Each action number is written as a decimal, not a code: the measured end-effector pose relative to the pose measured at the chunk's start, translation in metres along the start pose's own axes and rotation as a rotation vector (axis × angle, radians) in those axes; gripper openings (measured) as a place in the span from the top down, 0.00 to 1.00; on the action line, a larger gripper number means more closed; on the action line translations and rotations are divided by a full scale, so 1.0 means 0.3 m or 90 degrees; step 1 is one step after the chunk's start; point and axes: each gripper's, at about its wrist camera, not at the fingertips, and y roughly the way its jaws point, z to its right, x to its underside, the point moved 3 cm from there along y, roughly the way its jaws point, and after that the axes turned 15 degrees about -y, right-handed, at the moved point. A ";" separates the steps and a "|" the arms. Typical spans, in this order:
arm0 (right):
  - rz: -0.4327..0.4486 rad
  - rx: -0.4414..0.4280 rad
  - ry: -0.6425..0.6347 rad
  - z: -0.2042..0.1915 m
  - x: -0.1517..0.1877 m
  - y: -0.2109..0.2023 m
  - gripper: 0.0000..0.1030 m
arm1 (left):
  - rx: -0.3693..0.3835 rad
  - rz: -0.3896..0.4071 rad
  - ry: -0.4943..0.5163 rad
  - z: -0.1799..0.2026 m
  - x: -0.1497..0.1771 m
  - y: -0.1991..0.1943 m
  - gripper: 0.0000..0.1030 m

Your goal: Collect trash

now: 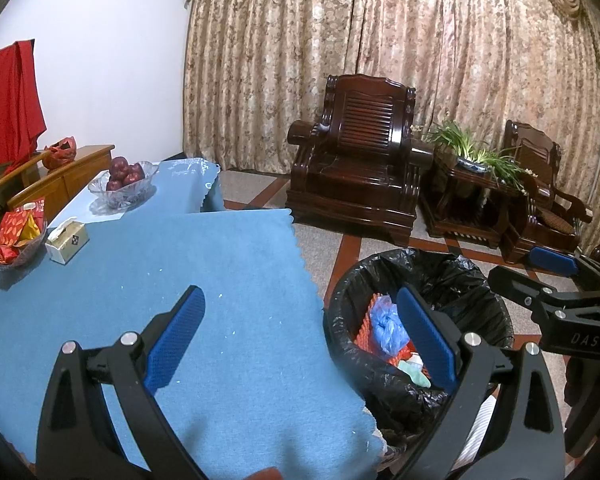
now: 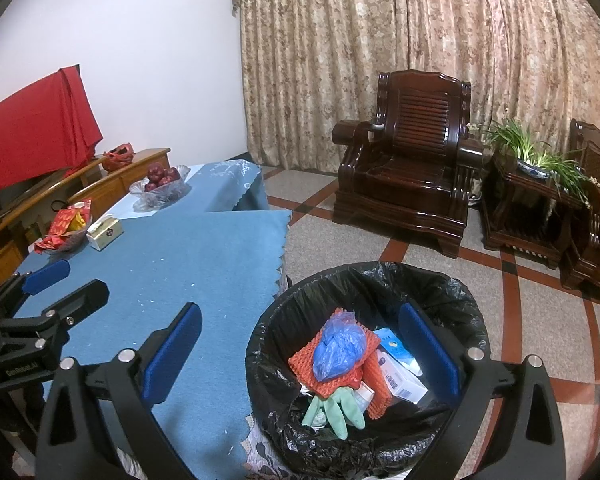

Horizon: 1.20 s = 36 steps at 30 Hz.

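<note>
Lay heaped in the round black-bagged waste bin (image 2: 364, 280) on the tiled floor just beside the blue-clothed table (image 2: 204, 264): an orange foam fruit net (image 2: 336, 376) with its long axis slanting from near-left to far-right, a crumpled blue plastic bag (image 2: 338, 346) on top, a pale green rubber glove (image 2: 336, 410) with fingers pointing toward the camera. Showed only in the right wrist view: white and blue cardboard boxes (image 2: 400, 376) beside the net. Hovered spread wide and empty: the right gripper (image 2: 300, 344) over the bin's near rim, the left gripper (image 1: 304, 332) over the table edge.
</note>
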 end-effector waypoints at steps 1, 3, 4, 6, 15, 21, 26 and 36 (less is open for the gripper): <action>0.000 0.000 0.000 0.000 -0.001 0.000 0.06 | 0.000 0.000 0.000 -0.001 0.000 -0.002 0.09; 0.000 0.000 0.000 0.000 -0.001 0.000 0.06 | 0.000 0.000 -0.001 -0.001 -0.001 -0.002 0.09; 0.000 0.000 0.000 0.000 -0.001 0.000 0.06 | 0.000 0.000 -0.001 -0.001 -0.002 -0.002 0.09; 0.000 0.000 0.000 0.000 -0.002 0.001 0.06 | 0.000 0.000 0.000 0.000 -0.004 -0.001 0.09; -0.001 0.000 0.000 0.000 -0.004 0.001 0.06 | 0.000 -0.001 0.000 -0.002 -0.011 -0.001 0.09; -0.001 0.000 0.000 0.002 -0.003 0.000 0.06 | 0.000 -0.002 -0.001 -0.003 -0.014 -0.001 0.09; -0.001 0.000 0.000 0.003 -0.004 -0.001 0.06 | 0.000 -0.003 0.000 -0.002 -0.018 0.000 0.09; -0.002 -0.001 0.001 0.002 -0.007 0.000 0.06 | -0.001 -0.003 -0.001 -0.003 -0.025 -0.002 0.09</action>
